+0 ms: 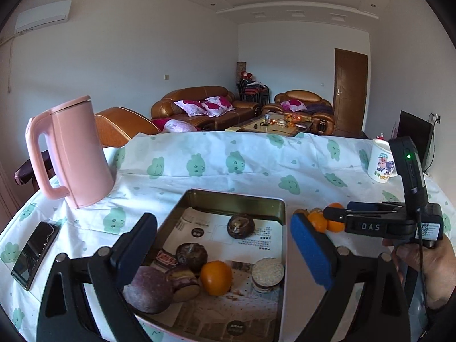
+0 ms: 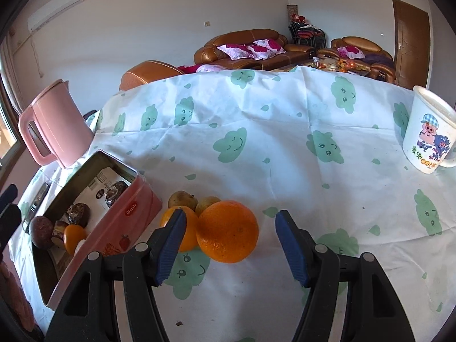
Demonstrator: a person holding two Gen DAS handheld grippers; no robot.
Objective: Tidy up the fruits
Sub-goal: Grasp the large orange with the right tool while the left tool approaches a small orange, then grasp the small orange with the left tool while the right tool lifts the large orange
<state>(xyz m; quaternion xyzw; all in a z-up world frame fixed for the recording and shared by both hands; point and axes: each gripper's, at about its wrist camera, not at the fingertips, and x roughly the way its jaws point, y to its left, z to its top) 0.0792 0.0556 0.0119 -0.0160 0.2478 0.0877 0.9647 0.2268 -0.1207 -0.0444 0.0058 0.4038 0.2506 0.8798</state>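
A pink metal tin (image 1: 239, 196) (image 2: 119, 222) sits open on the table. In it lie an orange (image 1: 216, 278), several dark purple-brown fruits (image 1: 240, 226) and a round rice cake (image 1: 267, 275). My left gripper (image 1: 223, 248) is open and empty, hovering over the tin. Right of the tin lie a large orange (image 2: 227, 231), a smaller orange (image 2: 189, 232) and two yellow-brown fruits (image 2: 181, 199). My right gripper (image 2: 229, 246) is open, its fingers either side of the large orange, not touching it. It also shows in the left wrist view (image 1: 336, 213).
A pink kettle (image 1: 71, 154) (image 2: 55, 128) stands at the table's left. A black phone (image 1: 35, 252) lies near the left edge. A white cartoon mug (image 2: 430, 132) (image 1: 380, 161) stands at the right. The cloud-print tablecloth (image 2: 256, 131) covers the table. Sofas stand behind.
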